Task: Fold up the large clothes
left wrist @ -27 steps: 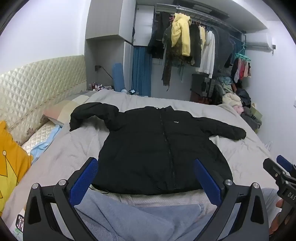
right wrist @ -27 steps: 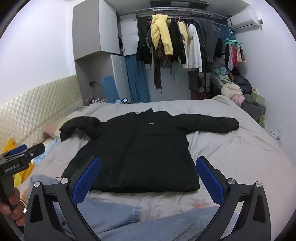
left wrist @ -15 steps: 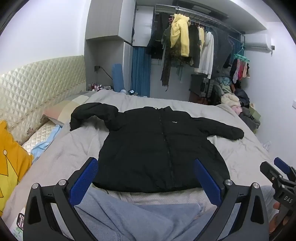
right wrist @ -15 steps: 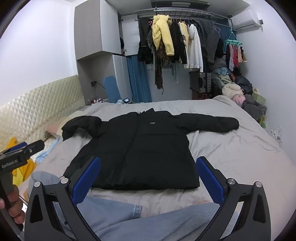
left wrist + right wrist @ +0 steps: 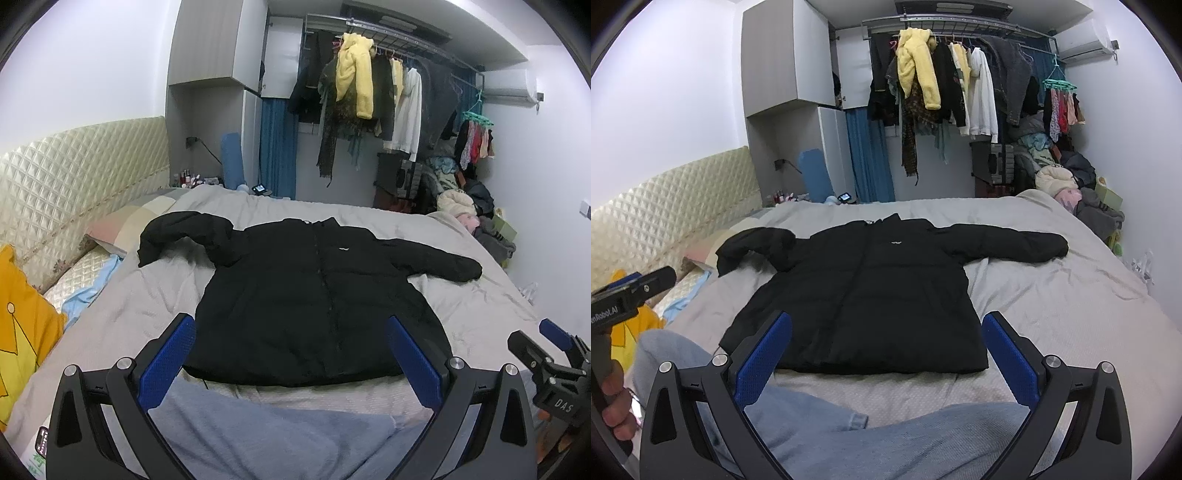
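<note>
So there's a big black puffer jacket (image 5: 317, 306) laid out flat, front side up, in the middle of the bed (image 5: 480, 314), both sleeves spread out to the sides. The left gripper (image 5: 290, 354) and right gripper (image 5: 886, 350) both hover over the near hem with their blue fingers (image 5: 764, 358) spread wide, holding nothing. Person's legs in blue jeans (image 5: 886, 439) are just below.

Right gripper (image 5: 554, 354) now a little higher and further left in the left wrist view, left gripper (image 5: 631, 291) higher at the right wrist view's edge, black jacket (image 5: 871, 291) slightly lower there
</note>
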